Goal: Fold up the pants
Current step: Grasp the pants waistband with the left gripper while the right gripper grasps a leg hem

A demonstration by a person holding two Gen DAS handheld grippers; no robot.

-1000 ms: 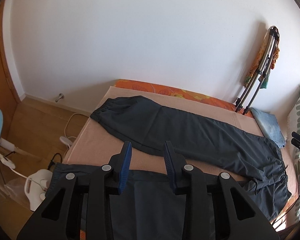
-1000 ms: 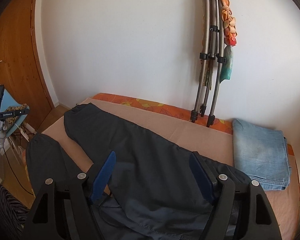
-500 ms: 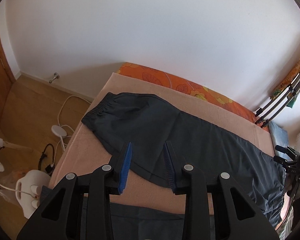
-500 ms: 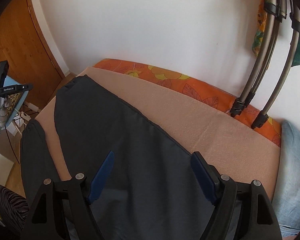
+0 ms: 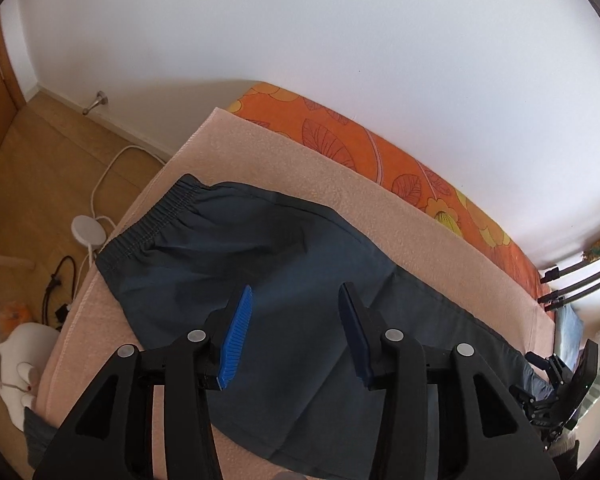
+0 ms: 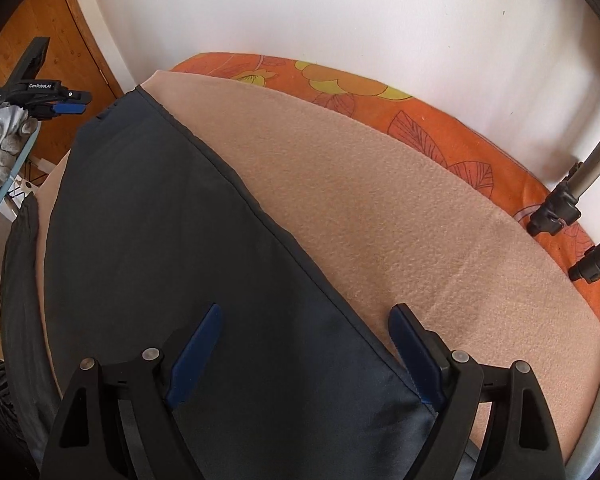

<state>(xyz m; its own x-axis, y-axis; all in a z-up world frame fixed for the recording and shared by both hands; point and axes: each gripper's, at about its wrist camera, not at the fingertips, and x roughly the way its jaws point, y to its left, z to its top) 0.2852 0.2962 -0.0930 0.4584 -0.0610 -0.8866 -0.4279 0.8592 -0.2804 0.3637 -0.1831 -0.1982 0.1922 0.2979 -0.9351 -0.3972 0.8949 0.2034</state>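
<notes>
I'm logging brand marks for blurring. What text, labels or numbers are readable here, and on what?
"GenRobot.AI": white lettering on the black body of the left gripper, seen in the right wrist view.
Beside it is a small round white mark, too small to read.
No other text shows in either view.

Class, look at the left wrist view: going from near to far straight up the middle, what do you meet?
Left tool → dark pants → beige blanket → orange flowered sheet → white wall.

Home bedroom: bed (image 5: 380,208), wooden door (image 6: 60,76)
</notes>
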